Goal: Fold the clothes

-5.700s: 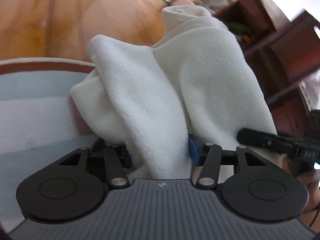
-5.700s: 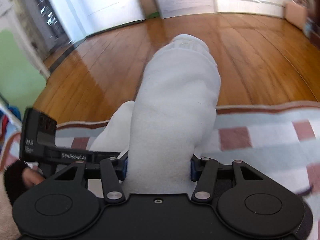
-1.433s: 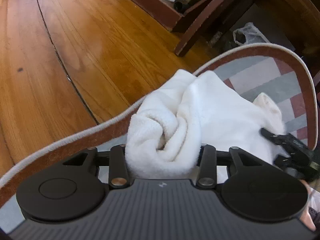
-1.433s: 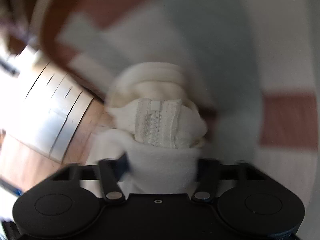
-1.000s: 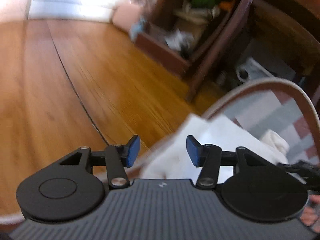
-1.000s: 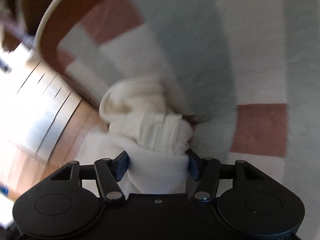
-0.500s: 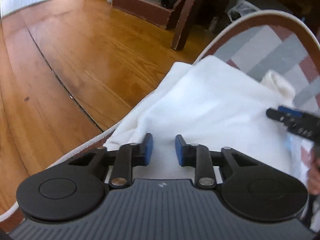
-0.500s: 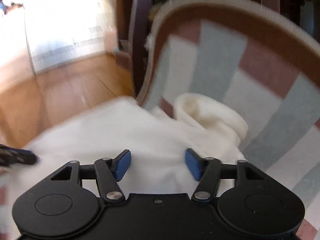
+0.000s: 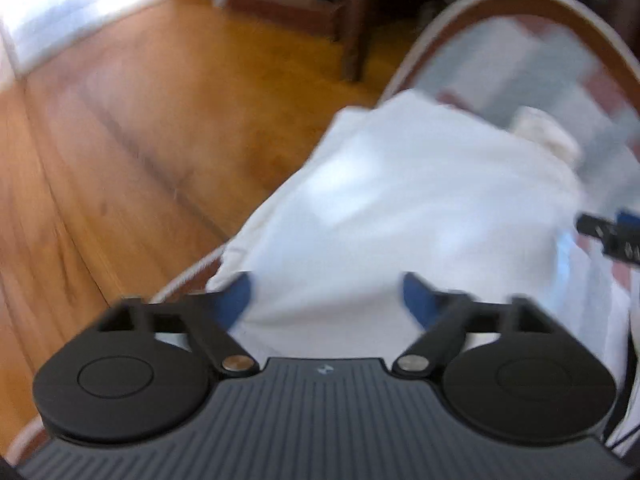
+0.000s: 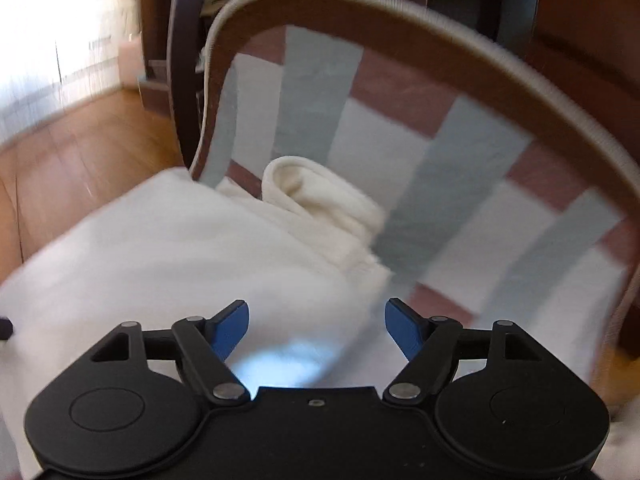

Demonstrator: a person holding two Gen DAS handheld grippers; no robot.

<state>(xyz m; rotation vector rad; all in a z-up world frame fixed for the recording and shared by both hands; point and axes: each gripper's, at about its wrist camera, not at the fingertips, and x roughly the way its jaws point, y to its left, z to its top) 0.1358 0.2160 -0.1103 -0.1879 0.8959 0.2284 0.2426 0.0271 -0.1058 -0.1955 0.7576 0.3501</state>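
A white fleece garment (image 9: 404,208) lies folded flat at the corner of a checked rug (image 9: 520,52), one edge hanging over onto the wood floor. A rolled cuff or collar (image 10: 320,196) pokes out at its far side. My left gripper (image 9: 326,296) hovers over the near edge of the garment, its jaws opening wide, blue pads clear of the cloth. My right gripper (image 10: 316,324) is above the same garment (image 10: 168,248), its jaws opening too, with nothing pinched between them. The right gripper's fingertip (image 9: 608,232) shows at the right edge of the left wrist view.
The rug (image 10: 460,152) has grey, white and red-brown squares and a brown border with a pale trim. Wood floor (image 9: 152,128) spreads to the left. Dark wooden furniture legs (image 9: 352,28) and a cluttered shelf stand past the rug's corner.
Both grippers let go of the garment, which now lies flat on the rug. Both have since lifted back from it. The left jaws narrowed half a second ago and have spread wide again.
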